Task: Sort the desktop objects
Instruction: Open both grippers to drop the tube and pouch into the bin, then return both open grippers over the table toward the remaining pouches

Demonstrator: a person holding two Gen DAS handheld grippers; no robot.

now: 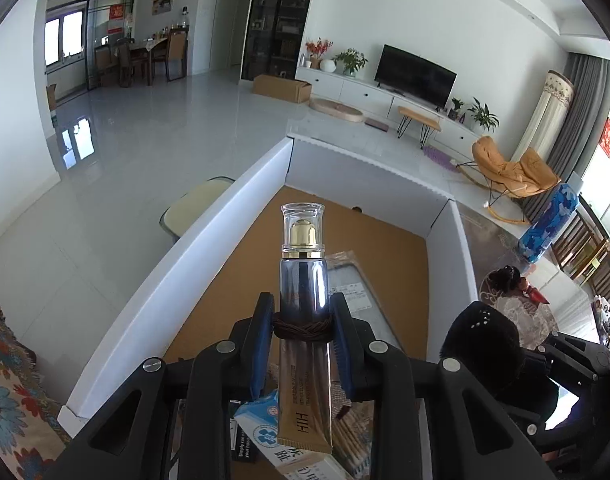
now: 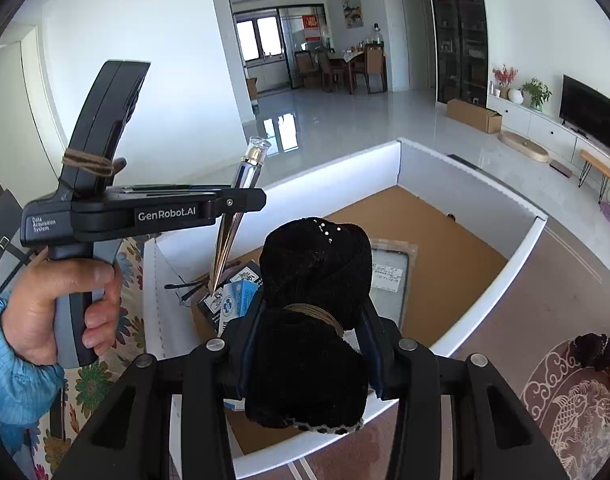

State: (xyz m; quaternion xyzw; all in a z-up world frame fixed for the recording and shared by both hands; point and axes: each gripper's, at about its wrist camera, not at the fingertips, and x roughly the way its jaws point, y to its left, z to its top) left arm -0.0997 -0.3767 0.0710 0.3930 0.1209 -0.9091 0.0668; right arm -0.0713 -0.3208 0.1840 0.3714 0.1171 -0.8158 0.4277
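My left gripper is shut on a silver-and-gold cosmetic tube with a clear cap, gold pump and a brown hair tie round its middle. It hangs above a white-walled box with a brown cardboard floor. The right wrist view shows this left gripper side-on in a person's hand, the tube slanting down toward the box. My right gripper is shut on a rolled black fuzzy cloth with small sparkles and a lace edge, also above the box.
Inside the box lie a plastic-bagged flat item, a blue-and-white medicine carton and eyeglasses. A floral cloth covers the surface left of the box. A dark-haired doll lies on a patterned mat to the right.
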